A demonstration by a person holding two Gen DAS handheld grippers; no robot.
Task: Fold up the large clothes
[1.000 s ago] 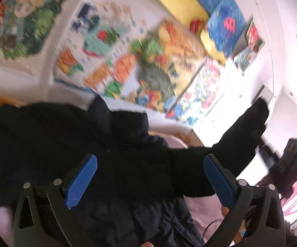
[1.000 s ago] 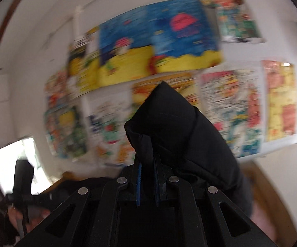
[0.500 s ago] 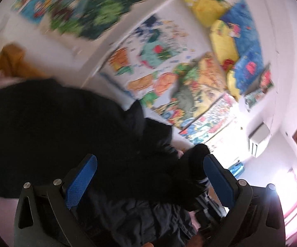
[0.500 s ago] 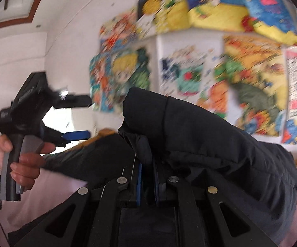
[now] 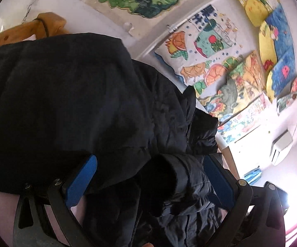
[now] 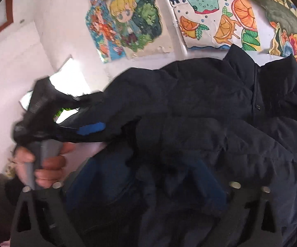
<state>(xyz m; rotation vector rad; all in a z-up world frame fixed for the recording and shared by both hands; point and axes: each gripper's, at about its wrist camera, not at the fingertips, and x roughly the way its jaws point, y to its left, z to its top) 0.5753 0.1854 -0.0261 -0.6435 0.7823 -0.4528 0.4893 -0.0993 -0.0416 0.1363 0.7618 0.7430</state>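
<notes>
**Now the black jacket lies heaped under both claws**

Down on a pale pink surface (image 5: 0, 205), the black puffer jacket (image 5: 76, 103) sprawls in a rumpled pile, collar toward the wall of children's paintings (image 5: 220, 65). The left claw (image 5: 150, 183) stands wide, a sleeve cuff (image 5: 169, 177) lying loose between its blue pads (not pinched). The right claw (image 6: 146, 187) is opening, jacket cloth bunched between its fingers. A hand (image 6: 45, 162) grips the left claw's handle.
</notes>
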